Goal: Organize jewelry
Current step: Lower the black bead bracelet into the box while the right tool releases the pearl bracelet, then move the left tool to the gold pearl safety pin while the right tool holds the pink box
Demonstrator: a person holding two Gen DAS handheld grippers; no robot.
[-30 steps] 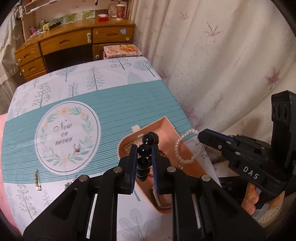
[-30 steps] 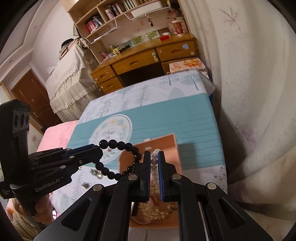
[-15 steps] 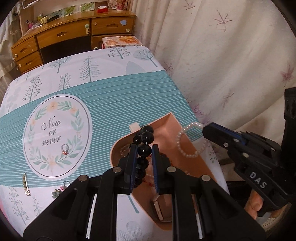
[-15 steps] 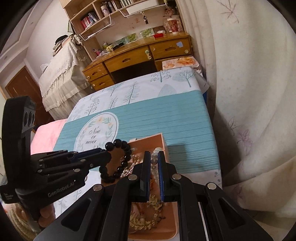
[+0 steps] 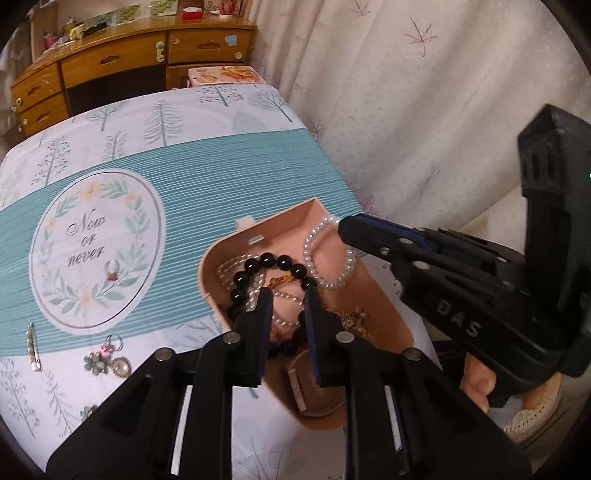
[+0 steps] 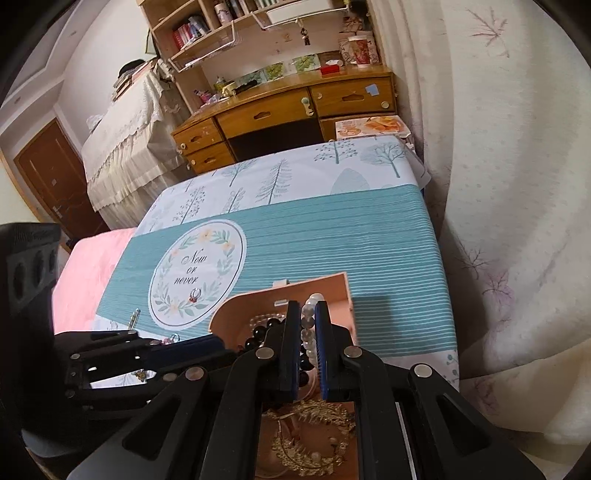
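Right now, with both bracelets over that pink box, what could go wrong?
The left gripper has just been opening, and the black bead bracelet lies on chains already in the pink box; it might tangle with them. The right gripper pinches the pearl bracelet near the box's far wall, so it could drop outside. A ring and brooches sit on the tablecloth, easily forgotten.

Left gripper fingers just opened; black bracelet dropped into box.

A wooden desk with drawers stands beyond the table; bookshelves hang above it; a leaf-patterned curtain hangs beside; a brown door shows far off.
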